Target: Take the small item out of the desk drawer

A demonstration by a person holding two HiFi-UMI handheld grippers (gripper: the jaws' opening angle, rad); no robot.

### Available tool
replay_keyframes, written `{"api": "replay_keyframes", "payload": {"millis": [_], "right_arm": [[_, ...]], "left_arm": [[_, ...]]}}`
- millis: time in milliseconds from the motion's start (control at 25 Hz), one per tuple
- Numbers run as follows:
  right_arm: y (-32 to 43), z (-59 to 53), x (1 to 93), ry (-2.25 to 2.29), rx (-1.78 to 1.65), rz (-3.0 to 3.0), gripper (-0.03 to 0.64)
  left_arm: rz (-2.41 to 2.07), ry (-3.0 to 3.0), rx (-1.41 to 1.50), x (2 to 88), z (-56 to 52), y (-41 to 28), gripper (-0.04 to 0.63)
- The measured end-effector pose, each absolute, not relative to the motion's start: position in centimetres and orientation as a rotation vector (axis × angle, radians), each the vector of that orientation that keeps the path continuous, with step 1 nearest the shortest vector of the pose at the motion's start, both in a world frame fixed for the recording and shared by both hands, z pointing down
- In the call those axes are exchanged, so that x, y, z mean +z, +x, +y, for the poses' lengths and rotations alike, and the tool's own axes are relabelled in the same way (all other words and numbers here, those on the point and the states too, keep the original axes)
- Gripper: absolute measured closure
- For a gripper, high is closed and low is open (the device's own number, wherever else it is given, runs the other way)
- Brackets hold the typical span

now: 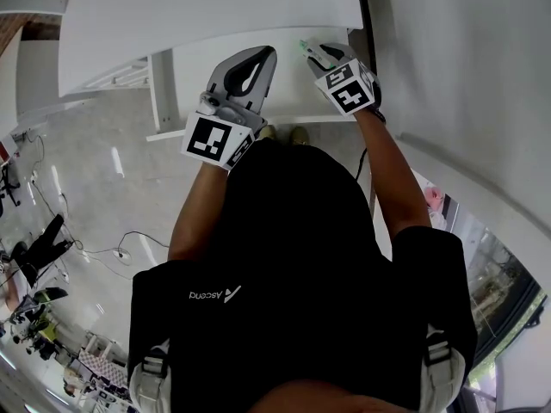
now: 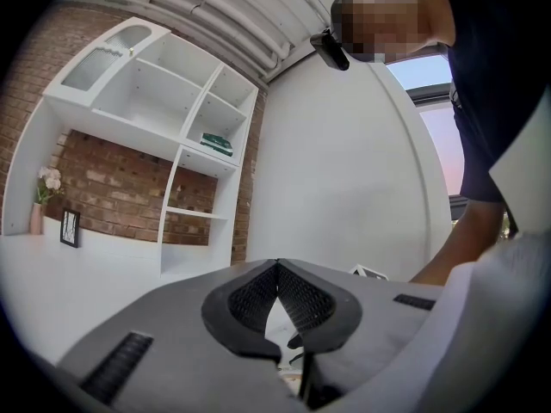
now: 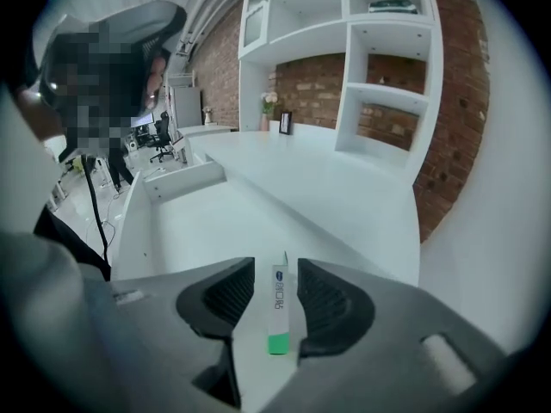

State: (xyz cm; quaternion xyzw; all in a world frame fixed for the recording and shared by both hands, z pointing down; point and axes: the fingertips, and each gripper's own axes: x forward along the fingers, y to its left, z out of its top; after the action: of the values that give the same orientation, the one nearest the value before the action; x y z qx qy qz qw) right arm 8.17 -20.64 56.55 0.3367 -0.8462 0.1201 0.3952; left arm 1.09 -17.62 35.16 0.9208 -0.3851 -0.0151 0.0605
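Observation:
The small item [image 3: 279,304] is a slim white tube with a green end. It lies on the white desk top [image 3: 344,196], between the jaws of my right gripper [image 3: 275,263]. Those jaws stand open, with a gap on each side of the tube. In the head view the right gripper [image 1: 308,52] is over the desk's near right part, and the tube's green end [image 1: 303,45] shows at its tip. An open white drawer [image 3: 185,177] juts from the desk further left. My left gripper [image 2: 277,267] is shut on nothing and is held off the desk [image 1: 215,7], left of the right one.
White wall shelves [image 3: 370,58] on a brick wall stand behind the desk, one holding a book [image 2: 217,144]. A vase and a picture frame [image 3: 284,121] sit at the desk's far end. A white wall [image 1: 465,76] runs along the right. Cables lie on the floor [image 1: 120,248].

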Motion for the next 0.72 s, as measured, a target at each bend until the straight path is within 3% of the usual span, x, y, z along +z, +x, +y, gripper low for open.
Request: {"api": "replay_keyframes", "payload": {"millis": [720], "right_arm": [[7.4, -21.9, 64.5, 0.708, 0.402, -1.890, 0.451]], "left_arm": [[-1.176, 2.749, -0.012, 36.5, -19.5, -2.7, 0.597]]}}
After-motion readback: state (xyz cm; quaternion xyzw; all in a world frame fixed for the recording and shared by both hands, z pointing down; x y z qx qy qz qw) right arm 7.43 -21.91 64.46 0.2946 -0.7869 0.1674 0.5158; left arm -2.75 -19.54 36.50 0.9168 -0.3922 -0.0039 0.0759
